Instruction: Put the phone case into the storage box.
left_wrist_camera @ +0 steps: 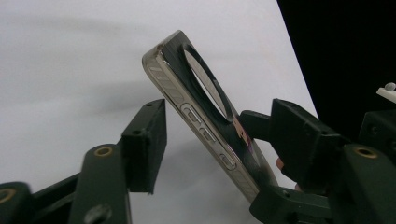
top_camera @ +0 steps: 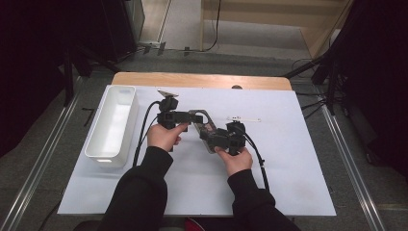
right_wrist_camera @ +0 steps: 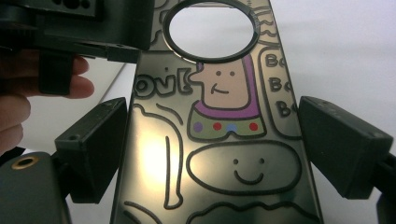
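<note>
The phone case [right_wrist_camera: 219, 140] hangs above the middle of the bench [top_camera: 288, 183], clamped by its long edges in the right hand-held gripper [right_wrist_camera: 215, 144], steadying it so the half-open left hand-held gripper [left_wrist_camera: 215, 135], straddling its upper end untouched, can grip.

Light falls from above onto the white tabletop [top_camera: 288, 183], bright and even, while the room's sides sink into near black. Soft shadows sit under the sleeves. Up close, a warm glare blooms on the shiny phone case [right_wrist_camera: 154, 163]. The near black fingers [left_wrist_camera: 144, 144] look slightly soft, out of focus.
</note>
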### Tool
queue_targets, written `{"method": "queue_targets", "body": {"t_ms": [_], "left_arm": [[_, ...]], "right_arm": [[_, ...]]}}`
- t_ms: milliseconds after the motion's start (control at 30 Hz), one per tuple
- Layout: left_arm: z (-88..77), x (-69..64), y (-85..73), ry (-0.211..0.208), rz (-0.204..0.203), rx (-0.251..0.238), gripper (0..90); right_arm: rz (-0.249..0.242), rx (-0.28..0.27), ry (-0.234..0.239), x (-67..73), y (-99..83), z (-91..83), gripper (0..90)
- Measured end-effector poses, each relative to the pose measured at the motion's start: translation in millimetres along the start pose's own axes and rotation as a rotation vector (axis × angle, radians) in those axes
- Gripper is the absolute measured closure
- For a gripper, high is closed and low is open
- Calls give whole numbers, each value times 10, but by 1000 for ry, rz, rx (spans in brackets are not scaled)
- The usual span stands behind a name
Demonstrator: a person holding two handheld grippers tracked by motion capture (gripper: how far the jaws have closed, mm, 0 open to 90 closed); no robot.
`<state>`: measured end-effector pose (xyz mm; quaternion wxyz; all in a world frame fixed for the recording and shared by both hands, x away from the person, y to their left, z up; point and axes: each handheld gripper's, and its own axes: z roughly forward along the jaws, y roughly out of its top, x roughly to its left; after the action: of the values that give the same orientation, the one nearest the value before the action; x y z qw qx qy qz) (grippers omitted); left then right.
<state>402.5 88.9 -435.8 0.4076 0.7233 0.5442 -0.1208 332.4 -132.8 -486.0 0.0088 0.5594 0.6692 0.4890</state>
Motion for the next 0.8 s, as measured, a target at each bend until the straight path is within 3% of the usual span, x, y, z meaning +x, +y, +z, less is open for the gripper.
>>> {"method": "queue_targets", "body": {"t_ms": [200,800], "left_arm": [[1,6,15,-4,-22,-6,383],[49,20,7,-13,-30,23,524]], "right_arm": [[-1,-11,0,8,0,-4,107],[4,-30,-2,33,-9,34,107]]}}
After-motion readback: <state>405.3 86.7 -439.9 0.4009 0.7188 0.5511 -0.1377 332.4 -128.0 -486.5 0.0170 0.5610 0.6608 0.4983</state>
